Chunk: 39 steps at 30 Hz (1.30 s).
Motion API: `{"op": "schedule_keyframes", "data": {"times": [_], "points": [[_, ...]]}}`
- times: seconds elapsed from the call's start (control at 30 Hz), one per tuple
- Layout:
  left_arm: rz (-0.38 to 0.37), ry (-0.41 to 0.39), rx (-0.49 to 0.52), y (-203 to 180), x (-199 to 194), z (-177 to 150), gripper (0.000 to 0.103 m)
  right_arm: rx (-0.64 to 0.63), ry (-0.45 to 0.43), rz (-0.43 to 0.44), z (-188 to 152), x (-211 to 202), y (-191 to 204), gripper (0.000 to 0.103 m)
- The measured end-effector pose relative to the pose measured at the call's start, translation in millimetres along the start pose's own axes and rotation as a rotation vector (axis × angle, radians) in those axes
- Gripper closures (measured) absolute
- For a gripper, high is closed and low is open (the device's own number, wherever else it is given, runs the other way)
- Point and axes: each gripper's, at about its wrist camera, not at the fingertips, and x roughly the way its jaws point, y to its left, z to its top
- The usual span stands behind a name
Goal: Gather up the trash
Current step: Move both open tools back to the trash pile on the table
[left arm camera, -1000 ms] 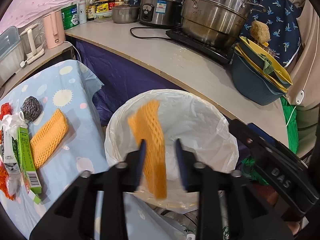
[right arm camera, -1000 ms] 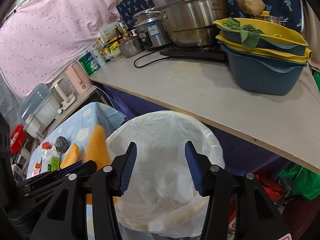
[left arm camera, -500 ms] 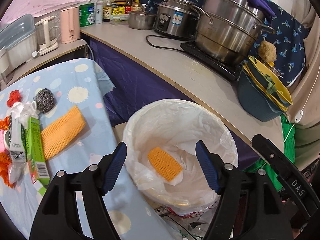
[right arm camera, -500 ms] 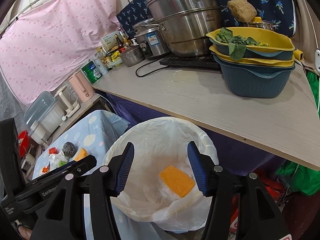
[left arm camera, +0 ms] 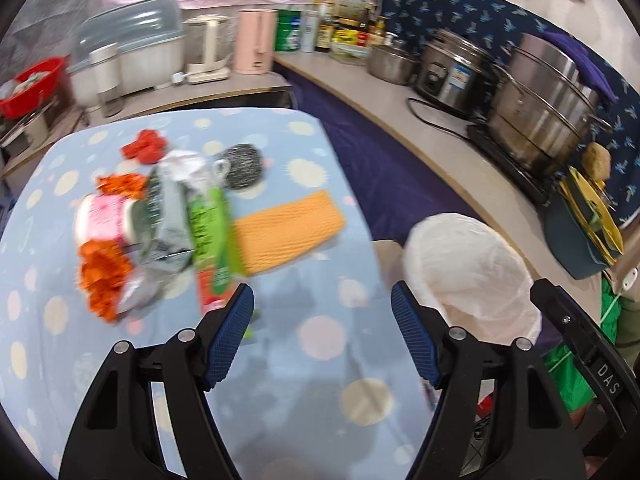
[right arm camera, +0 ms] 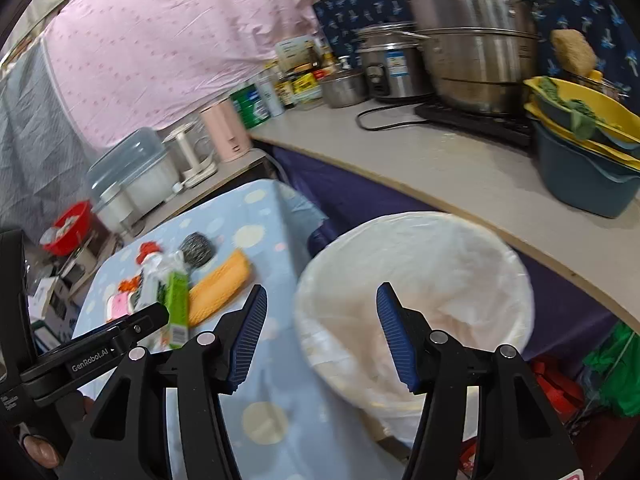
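One orange foam net has just been dropped into the lined bin (right arm camera: 416, 280); the left gripper (left arm camera: 322, 334), jaws wide and empty, is swung back over the table (left arm camera: 320, 360), where a second net (left arm camera: 286, 228) and wrappers (left arm camera: 172, 216) remain. The right gripper (right arm camera: 320, 334) is empty, jaws apart.

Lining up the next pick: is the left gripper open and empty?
Open and empty: the left gripper shows only the dotted tablecloth between its spread blue fingers.

Left wrist view: close above the blue spotted table (left arm camera: 328, 344), looking down at it. Right wrist view: close over the white-lined bin (right arm camera: 416, 280), looking down. Both show table and bin.
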Motion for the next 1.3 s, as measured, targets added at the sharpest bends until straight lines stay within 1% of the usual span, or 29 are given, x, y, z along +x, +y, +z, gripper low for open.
{"op": "schedule_keyframes", "data": {"times": [0.27,0.4,0.6,0.77,0.83,0.97,1.17,1.3], "points": [[0.113,0.001,-0.124,85,-21,-18,0.035,-0.112,0.073,0.085,-25,24,74,0.044],[0.169,0.005,-0.174,119,-27,-28,0.035,-0.166,0.109,0.116,-37,39,107,0.044],[0.21,0.014,-0.253,168,-32,-40,0.032,-0.205,0.16,0.156,-47,68,145,0.042],[0.221,0.021,-0.293,191,-30,-44,0.03,-0.198,0.208,0.175,-52,98,161,0.042],[0.221,0.022,-0.304,197,-27,-44,0.026,-0.195,0.223,0.177,-53,109,165,0.042],[0.215,0.028,-0.309,203,-18,-41,0.024,-0.175,0.258,0.185,-56,130,170,0.042],[0.188,0.037,-0.309,205,4,-27,0.022,-0.144,0.303,0.196,-61,152,170,0.042],[0.157,0.048,-0.322,207,21,-19,0.02,-0.127,0.329,0.201,-64,164,169,0.042]]}}
